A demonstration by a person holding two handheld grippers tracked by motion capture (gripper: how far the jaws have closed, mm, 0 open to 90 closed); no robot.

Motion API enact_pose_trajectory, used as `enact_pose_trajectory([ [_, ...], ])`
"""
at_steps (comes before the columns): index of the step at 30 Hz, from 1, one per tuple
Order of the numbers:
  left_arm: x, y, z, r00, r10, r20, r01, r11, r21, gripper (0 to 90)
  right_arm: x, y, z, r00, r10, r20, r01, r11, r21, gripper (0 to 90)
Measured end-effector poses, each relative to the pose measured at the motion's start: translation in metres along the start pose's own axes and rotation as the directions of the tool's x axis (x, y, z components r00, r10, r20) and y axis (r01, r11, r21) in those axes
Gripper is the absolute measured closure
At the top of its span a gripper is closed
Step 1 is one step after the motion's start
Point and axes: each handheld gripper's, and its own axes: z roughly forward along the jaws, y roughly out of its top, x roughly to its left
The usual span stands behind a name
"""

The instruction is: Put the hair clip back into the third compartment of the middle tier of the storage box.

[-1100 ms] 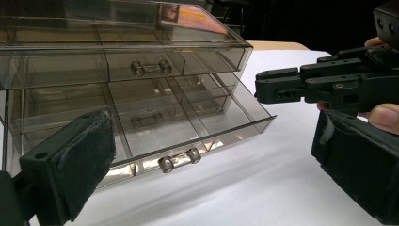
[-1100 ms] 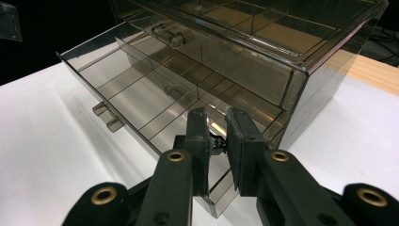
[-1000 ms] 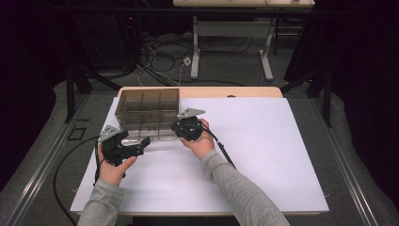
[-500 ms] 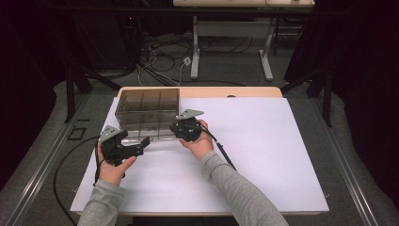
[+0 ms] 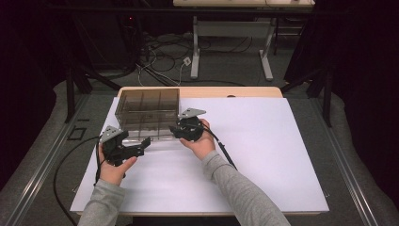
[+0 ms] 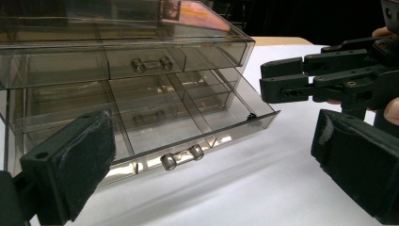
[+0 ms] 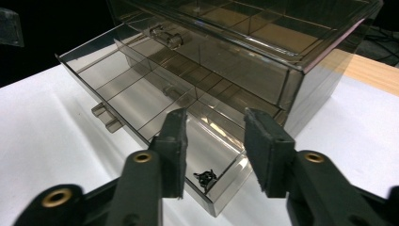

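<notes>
A smoky clear drawer cabinet [image 5: 148, 110] stands on the white table top [image 5: 263, 155]. Its bottom drawer [image 7: 127, 99] is pulled out. A small black part [image 7: 205, 178] lies loose in the drawer's front corner compartment, also seen as the black part [image 6: 252, 115] from the other side. My right gripper [image 7: 214, 141] hovers just above that corner; its jaws have just been opening and nothing is between the pads. My left gripper [image 6: 214, 146] stands open wide in front of the drawer handle [image 6: 181, 157], touching nothing. In the high view the left gripper [image 5: 143, 143] and right gripper [image 5: 176, 132] flank the drawer front.
The upper drawer [image 6: 146, 63] is pushed in. White table stretches to the right of the cabinet [image 5: 282, 141]. A wooden edge [image 5: 235, 92] runs along the back. Cables trail from both grippers toward the person.
Both hands and the cabinet stand where they were a second ago; the small high view shows no other difference.
</notes>
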Motion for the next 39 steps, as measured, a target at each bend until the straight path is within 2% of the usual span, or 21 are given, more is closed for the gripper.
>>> enact_pose_trajectory([
  [7, 0.0, 0.0, 0.0, 1.0, 0.003, -0.001, -0.003, 1.0, -0.001, 0.8, -0.003, 0.0, -0.007, 0.9998, -0.014, 0.01, 0.014, 1.0, 0.003, 48.5],
  [9, 0.0, 0.0, 0.0, 1.0, 0.005, -0.001, -0.005, 1.0, -0.002, 1.2, -0.003, -0.001, -0.009, 0.9999, -0.004, 0.015, 0.005, 1.0, -0.023, 47.7],
  [14, 0.0, 0.0, -0.001, 1.0, 0.002, 0.0, -0.002, 1.0, -0.005, 2.3, -0.006, 0.0, -0.017, 0.9998, -0.003, 0.019, 0.004, 1.0, -0.023, 43.1],
  [16, 0.001, 0.0, -0.001, 1.0, 0.001, -0.001, -0.001, 1.0, -0.007, 2.9, -0.006, 0.0, -0.021, 0.9998, -0.004, 0.02, 0.005, 0.999, -0.043, 41.7],
  [21, 0.0, 0.0, -0.002, 1.0, 0.005, -0.004, -0.005, 0.9999, -0.013, 4.9, -0.005, 0.0, -0.03, 0.9997, -0.022, 0.007, 0.022, 1.0, -0.021, 39.5],
  [31, -0.001, 0.0, -0.001, 1.0, -0.001, 0.003, 0.001, 1.0, -0.009, 6.1, -0.007, -0.006, -0.047, 0.9979, -0.055, 0.034, 0.056, 0.998, -0.018, 27.7],
  [36, -0.002, 0.0, -0.001, 1.0, 0.0, 0.0, 0.0, 1.0, -0.008, 7.8, -0.008, -0.01, -0.059, 0.9982, -0.047, 0.038, 0.048, 0.998, -0.046, 27.2],
  [39, -0.002, 0.0, -0.001, 1.0, -0.002, -0.004, 0.002, 1.0, -0.008, 10.2, -0.01, -0.011, -0.065, 0.9995, -0.018, 0.025, 0.019, 0.999, -0.028, 24.9],
])
